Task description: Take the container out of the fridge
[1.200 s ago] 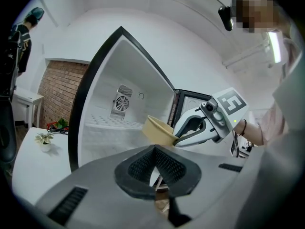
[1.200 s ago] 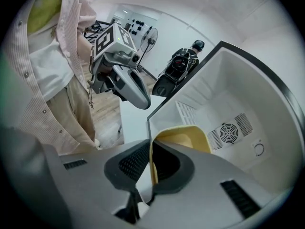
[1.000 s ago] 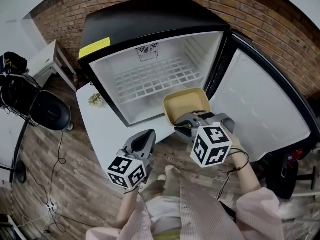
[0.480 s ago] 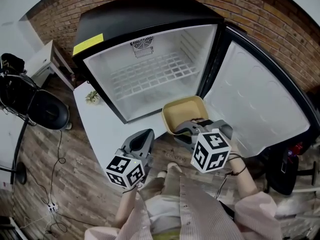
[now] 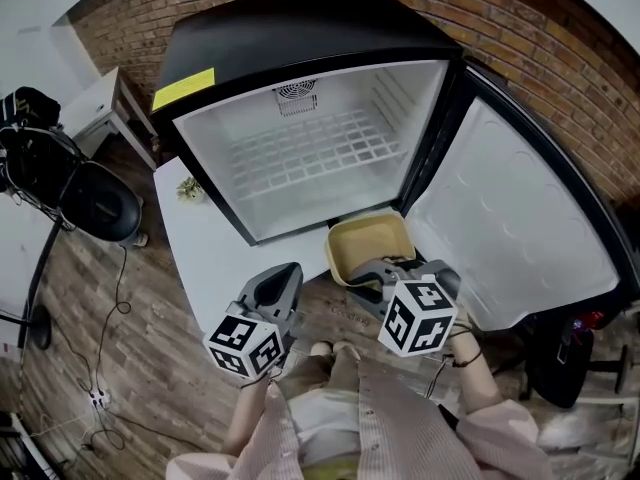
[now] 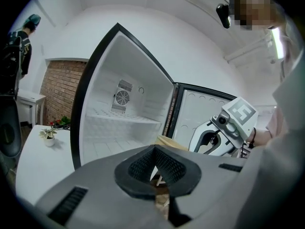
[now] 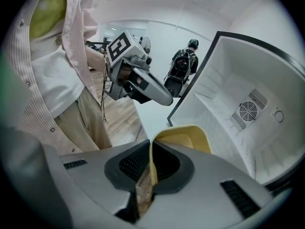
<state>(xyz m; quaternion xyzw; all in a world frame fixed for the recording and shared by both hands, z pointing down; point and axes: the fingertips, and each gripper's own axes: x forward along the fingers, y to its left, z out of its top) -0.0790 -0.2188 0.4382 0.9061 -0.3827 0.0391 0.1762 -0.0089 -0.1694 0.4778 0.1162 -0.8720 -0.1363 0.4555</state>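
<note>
So the container (image 5: 370, 246) is basically out now. A second ago its far end was still poking over the fridge's (image 5: 300, 38) front lip; now the whole thing hangs in the open, just ahead of the right tool (image 5: 368, 268) and clear of the cabinet. That tool is pinched down narrow on the container's near rim, with the thin yellow wall sandwiched between the pads, and the tub sticks out forward from it. Beyond the tub, the wire shelf (image 5: 310, 153) is bare. The left tool (image 5: 275, 283) hangs off to the right tool's left with its jaws together on nothing, so it's not helping carry. I'd say the pulling-out part is done. What's left is finding a spot to set it down, maybe the white tabletop (image 5: 205, 248) ahead of the left tool, and the door (image 5: 510, 218) is wide open.
</note>
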